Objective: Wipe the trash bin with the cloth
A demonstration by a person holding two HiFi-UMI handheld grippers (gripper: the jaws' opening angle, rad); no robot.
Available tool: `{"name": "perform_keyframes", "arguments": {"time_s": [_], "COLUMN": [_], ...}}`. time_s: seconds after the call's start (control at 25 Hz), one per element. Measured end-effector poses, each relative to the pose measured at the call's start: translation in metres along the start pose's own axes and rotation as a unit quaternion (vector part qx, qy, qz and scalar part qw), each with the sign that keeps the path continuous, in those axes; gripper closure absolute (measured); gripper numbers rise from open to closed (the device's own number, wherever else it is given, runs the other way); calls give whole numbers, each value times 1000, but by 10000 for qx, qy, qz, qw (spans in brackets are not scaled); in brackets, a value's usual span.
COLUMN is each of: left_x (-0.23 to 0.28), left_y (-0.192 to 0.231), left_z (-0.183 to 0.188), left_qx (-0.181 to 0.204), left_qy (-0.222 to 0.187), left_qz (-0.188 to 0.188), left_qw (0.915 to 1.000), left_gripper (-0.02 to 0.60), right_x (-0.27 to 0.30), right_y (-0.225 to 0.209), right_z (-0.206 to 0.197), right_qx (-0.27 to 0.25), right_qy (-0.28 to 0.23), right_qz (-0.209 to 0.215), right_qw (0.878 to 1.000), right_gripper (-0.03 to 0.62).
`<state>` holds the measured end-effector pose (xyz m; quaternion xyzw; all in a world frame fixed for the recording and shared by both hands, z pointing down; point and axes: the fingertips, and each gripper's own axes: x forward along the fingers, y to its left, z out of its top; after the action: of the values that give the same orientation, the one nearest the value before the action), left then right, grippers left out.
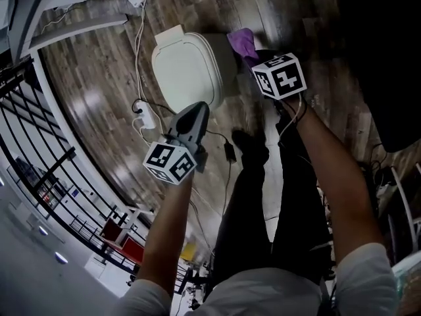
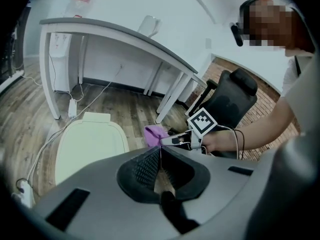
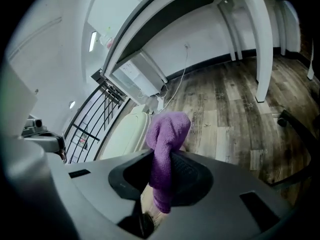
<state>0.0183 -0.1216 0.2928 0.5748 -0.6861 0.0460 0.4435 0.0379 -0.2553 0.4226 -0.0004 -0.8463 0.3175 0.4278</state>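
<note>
From the head view, the white trash bin [image 1: 187, 68] stood on the wood floor [image 1: 99, 110] at about eleven o'clock, its lid down. The right gripper [image 1: 255, 56] hung at the bin's two o'clock edge with the purple cloth [image 1: 242, 41] at its tip, and the left gripper [image 1: 196, 110] sat at the bin's five o'clock. In the left gripper view, the jaws were pressed together with nothing between them, the bin [image 2: 90, 144] lay at nine o'clock, and the cloth [image 2: 156, 133] was just past its right edge. In the right gripper view, the jaws stood part open, clamped on the cloth [image 3: 167, 134], which bulged out in front, with the bin [image 3: 127, 131] at ten o'clock. The wipe looked about to begin. It would go best with the bulging fold laid flat on the lid, light pressure and long strokes, while the empty gripper steadied the bin.
</note>
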Motion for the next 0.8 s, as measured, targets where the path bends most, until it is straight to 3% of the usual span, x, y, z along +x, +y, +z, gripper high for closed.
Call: {"name": "perform_keyframes", "arguments": {"time_s": [0.4, 0.6, 0.8], "left_x": [17, 19, 26], "left_y": [3, 11, 20], "left_z": [14, 21, 30], "left_qx": [-143, -177, 279], "left_qy": [-82, -248, -255], "left_qz": [153, 10, -230], "left_qw": [9997, 9995, 9990], "left_gripper": [578, 578, 578], "right_x": [17, 29, 55], "right_y": [-2, 7, 22], "right_z": [27, 47, 75], "right_qx": [-520, -1191, -1693], "right_qy": [319, 585, 662], "right_qz": [318, 469, 898], "right_qw": [9976, 9900, 9792], "right_gripper": [503, 503, 503]}}
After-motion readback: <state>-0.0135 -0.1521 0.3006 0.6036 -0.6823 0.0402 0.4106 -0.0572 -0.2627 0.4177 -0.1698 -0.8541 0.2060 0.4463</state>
